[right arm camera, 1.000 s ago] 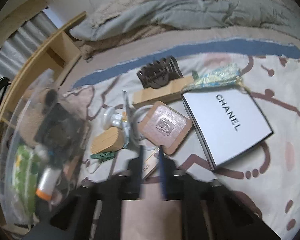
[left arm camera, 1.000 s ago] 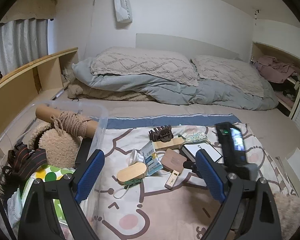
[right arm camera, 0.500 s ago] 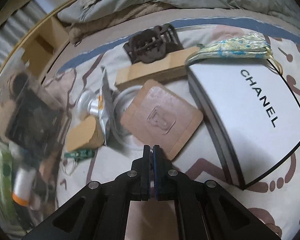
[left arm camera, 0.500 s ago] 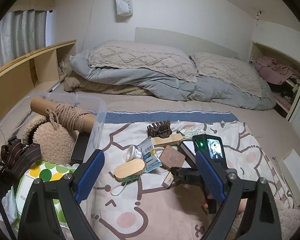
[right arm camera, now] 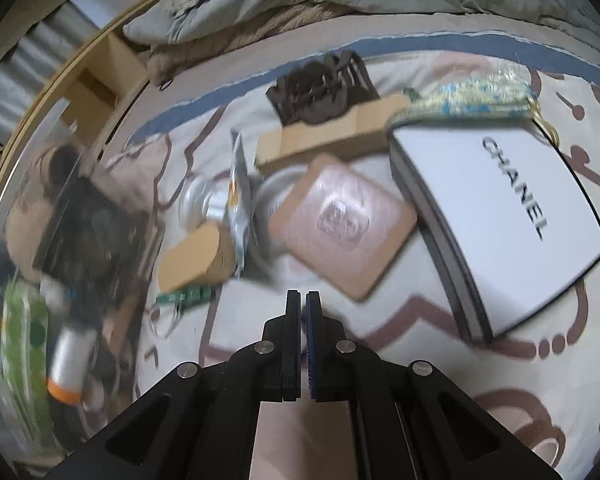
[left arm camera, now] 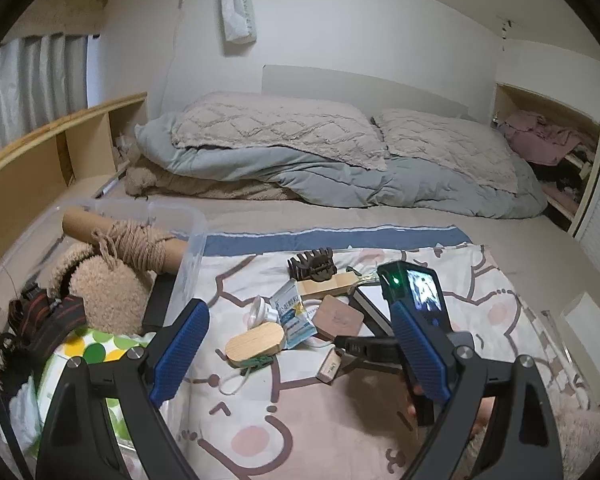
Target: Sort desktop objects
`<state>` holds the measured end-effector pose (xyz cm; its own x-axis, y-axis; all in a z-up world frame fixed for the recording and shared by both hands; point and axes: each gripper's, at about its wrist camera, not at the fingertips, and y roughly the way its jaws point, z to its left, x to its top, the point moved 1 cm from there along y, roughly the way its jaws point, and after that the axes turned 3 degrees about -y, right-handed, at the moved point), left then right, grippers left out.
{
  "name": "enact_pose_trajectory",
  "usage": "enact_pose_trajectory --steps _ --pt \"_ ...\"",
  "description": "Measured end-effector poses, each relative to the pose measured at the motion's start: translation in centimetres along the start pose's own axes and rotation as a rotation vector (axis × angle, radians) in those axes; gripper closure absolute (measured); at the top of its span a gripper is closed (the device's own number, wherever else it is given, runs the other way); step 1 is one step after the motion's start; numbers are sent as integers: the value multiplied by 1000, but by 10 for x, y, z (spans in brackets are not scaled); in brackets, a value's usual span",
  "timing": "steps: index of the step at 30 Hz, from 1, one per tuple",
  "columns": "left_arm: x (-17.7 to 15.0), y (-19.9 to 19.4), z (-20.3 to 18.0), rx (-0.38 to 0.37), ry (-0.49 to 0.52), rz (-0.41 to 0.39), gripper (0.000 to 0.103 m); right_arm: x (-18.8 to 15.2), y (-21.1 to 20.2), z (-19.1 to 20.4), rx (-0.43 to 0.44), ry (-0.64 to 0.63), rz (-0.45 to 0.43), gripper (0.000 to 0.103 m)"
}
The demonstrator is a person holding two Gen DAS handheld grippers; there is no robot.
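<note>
Blue-padded left gripper (left arm camera: 300, 344) just hangs with its jaws wide apart and nothing between them, above the near part of the cartoon-print bedspread (left arm camera: 284, 428). The right gripper (right arm camera: 303, 300) has its jaws pressed together, empty, tips right by the near corner of the pinkish square compact (right arm camera: 342, 220). The clutter sits mid-spread: a white Chanel box (right arm camera: 508, 216) just right of the compact, a brown hair claw clip (right arm camera: 320, 88) on a wooden block (right arm camera: 332, 136) nearer the blue far edge, and an oval wooden piece (left arm camera: 254, 345) to the left. The clear plastic bin (left arm camera: 188, 264) sits at the spread's left edge.
</note>
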<state>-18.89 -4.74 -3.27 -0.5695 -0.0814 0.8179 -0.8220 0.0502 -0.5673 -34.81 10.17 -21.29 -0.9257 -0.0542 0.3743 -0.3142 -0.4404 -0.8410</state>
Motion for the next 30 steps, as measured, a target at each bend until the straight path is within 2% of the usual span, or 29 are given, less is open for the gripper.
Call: enact_pose_trajectory --steps 3,5,7,8,10,12,16,23,30 --pt "0 0 -1 10 22 -15 10 10 9 5 -7 -39 -14 100" --pt "1 3 0 4 15 -10 10 13 16 11 25 -89 -23 100" --pt "0 6 0 -5 7 2 10 12 24 18 43 -138 4 100" --pt "0 7 1 -5 5 7 10 9 28 22 31 -173 21 100" --pt "0 9 1 0 4 12 10 -2 43 30 -49 -261 99 100" --pt "0 9 2 1 -1 15 10 -9 45 34 -79 -317 91 100" --pt "1 8 5 -3 -14 20 10 -19 38 27 -94 -336 142 102" --pt "-3 9 1 -27 -22 42 10 -48 9 4 -69 -316 167 102" --pt "-8 10 -10 -51 -11 68 10 -100 -13 -1 -6 -353 213 103"
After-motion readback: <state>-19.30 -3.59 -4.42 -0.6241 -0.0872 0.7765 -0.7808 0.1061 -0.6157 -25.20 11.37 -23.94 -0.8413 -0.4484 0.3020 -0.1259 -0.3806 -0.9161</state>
